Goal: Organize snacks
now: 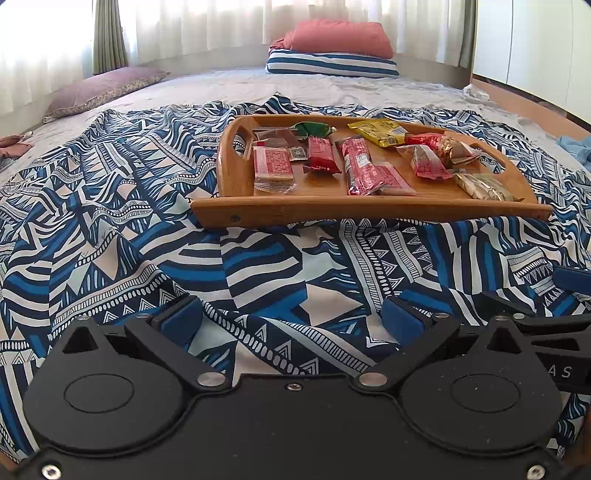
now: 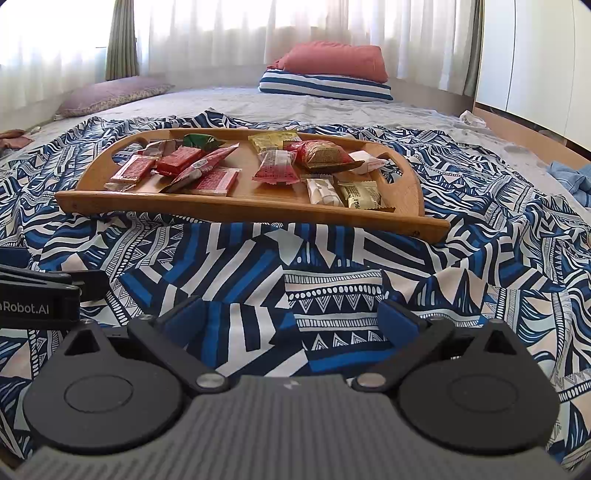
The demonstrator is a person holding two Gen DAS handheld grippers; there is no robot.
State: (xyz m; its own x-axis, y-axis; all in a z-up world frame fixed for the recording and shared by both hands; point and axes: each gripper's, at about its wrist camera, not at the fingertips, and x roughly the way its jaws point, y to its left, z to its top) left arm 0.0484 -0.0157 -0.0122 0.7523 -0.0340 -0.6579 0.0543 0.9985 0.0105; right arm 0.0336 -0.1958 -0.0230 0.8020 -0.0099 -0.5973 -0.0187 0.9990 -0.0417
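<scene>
Spreading wide and gripping nothing: blue padded fingers [image 1: 181, 317] of the left gripper [image 1: 291, 317], likewise those of the right gripper [image 2: 291, 317], both hovering low over a rumpled blue-and-white geometric bedspread [image 1: 110, 229]. Lying ahead of the fingertips, well apart: a smooth oval wooden tray [image 1: 332, 212] with cut-out handles, long axis running crosswise, carrying crinkly foil snack packets [image 1: 273, 166] in red, green, yellow and gold. Sitting beyond: a striped pillow [image 2: 325, 86] under a coral one, sheer curtains [image 2: 221, 33] glowing.

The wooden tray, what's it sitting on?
The wooden tray sits on a blue and white patterned blanket spread over the bed. The tray covers whatever lies right beneath it.
</scene>
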